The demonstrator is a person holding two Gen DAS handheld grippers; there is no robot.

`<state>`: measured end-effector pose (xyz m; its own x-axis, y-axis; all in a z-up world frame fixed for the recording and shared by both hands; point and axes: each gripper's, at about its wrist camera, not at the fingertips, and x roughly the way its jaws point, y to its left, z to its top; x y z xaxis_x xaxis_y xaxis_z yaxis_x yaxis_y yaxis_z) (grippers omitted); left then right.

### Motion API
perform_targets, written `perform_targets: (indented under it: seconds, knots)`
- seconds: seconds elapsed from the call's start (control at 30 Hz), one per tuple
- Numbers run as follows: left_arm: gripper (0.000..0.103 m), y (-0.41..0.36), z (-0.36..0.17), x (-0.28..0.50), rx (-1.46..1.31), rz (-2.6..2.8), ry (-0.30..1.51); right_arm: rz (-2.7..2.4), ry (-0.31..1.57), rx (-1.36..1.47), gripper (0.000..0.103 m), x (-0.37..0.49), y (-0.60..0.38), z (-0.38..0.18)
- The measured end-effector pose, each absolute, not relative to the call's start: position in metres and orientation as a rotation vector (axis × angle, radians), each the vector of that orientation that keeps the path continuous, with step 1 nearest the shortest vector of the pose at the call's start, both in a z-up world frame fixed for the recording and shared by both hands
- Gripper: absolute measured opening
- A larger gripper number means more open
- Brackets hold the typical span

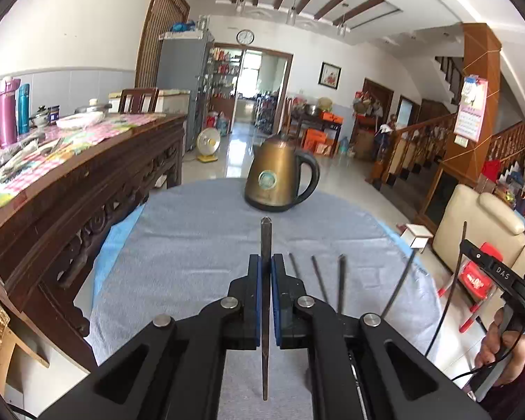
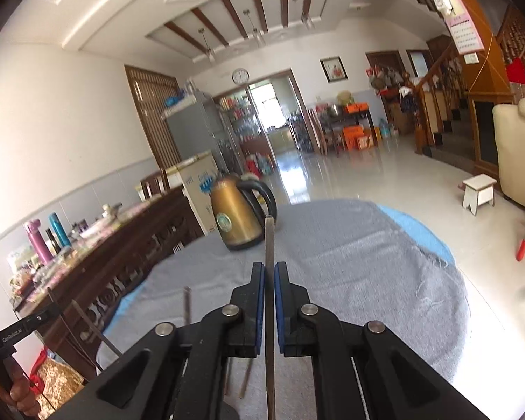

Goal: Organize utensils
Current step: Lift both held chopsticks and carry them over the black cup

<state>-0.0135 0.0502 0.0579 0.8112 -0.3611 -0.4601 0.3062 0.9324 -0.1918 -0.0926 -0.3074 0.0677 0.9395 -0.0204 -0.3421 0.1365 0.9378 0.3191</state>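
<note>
With each gripper clamped on one chopstick, left gripper (image 1: 265, 273) and right gripper (image 2: 269, 276) likely pairing them; three chopsticks (image 1: 320, 280) wait lower centre on cloth (image 1: 192, 245).

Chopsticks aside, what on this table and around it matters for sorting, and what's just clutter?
Job:
- chopstick in left gripper
- chopstick in right gripper
- loose chopsticks on grey cloth

Lying about:
- kettle
- flasks on sideboard
- stool
</note>
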Motion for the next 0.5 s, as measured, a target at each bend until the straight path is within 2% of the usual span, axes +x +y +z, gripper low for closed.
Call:
perform_targets:
  seconds: [0.5]
  knots:
    - [0.005, 0.041, 0.110, -0.049, -0.144, -0.440, 0.398, -0.075, 0.108, 0.350, 0.006, -0.121, -0.290, 0.113]
